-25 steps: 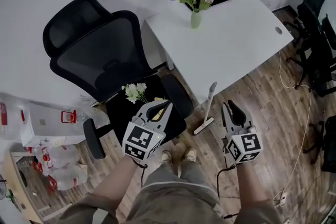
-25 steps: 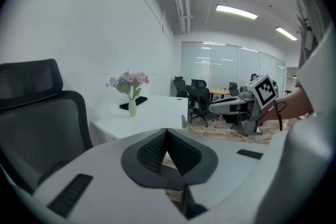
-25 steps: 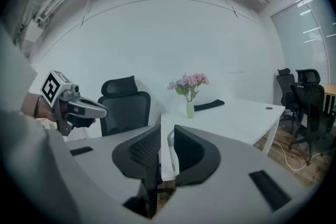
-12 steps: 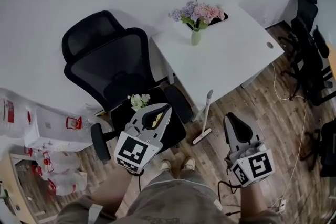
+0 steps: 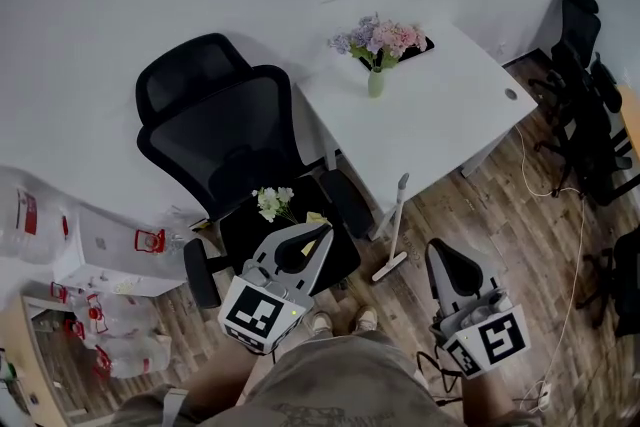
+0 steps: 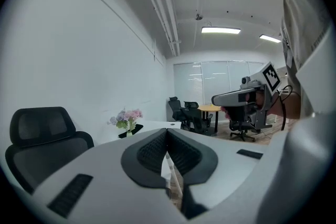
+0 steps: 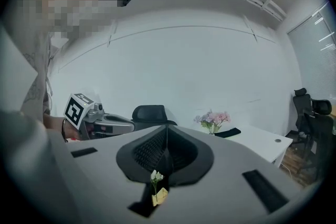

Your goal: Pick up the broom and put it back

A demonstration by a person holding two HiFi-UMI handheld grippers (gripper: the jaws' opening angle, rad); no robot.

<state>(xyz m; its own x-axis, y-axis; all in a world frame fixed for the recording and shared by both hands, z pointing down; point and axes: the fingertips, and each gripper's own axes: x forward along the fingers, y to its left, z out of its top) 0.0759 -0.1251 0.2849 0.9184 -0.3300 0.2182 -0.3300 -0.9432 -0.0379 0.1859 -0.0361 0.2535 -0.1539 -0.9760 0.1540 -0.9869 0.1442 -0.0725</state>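
**Both grippers closed and empty; broom stands against the table**

Nearest the camera, the person's trousers (image 5: pixel 330 380) and shoes (image 5: pixel 342 320) show on the wooden floor (image 5: pixel 500 205). The left gripper (image 5: pixel 322 237) is held in front of the body. Its fingers meet at the tips and nothing is gripped between them. The right gripper (image 5: pixel 440 251) is held at about the same level, well apart from the left. Its jaws have just been closing, and the pads now lie together with nothing between them. Neither gripper touches any object.

The broom (image 5: pixel 397 220) stands just beyond and between the two grippers. Its head rests on the floor and its white handle leans up toward the near edge of the white table (image 5: pixel 450 115). It is apart from both grippers.

Left of the broom is a black office chair (image 5: pixel 235 135). On its seat lie a small bunch of white flowers (image 5: pixel 272 203) and a yellow item (image 5: pixel 315 217) that cannot be identified.

Further back on the table, a vase of pink and purple flowers (image 5: pixel 378 45) stands near the far edge, with a flat black object (image 5: pixel 418 48) just behind it.

Beyond the table, at the right edge of the head view, more black chairs (image 5: pixel 585 40) stand. A thin cable (image 5: pixel 572 235) trails over the floor there. At the far left, water bottles (image 5: pixel 25 215) and a white box (image 5: pixel 115 250) stand by the wall.
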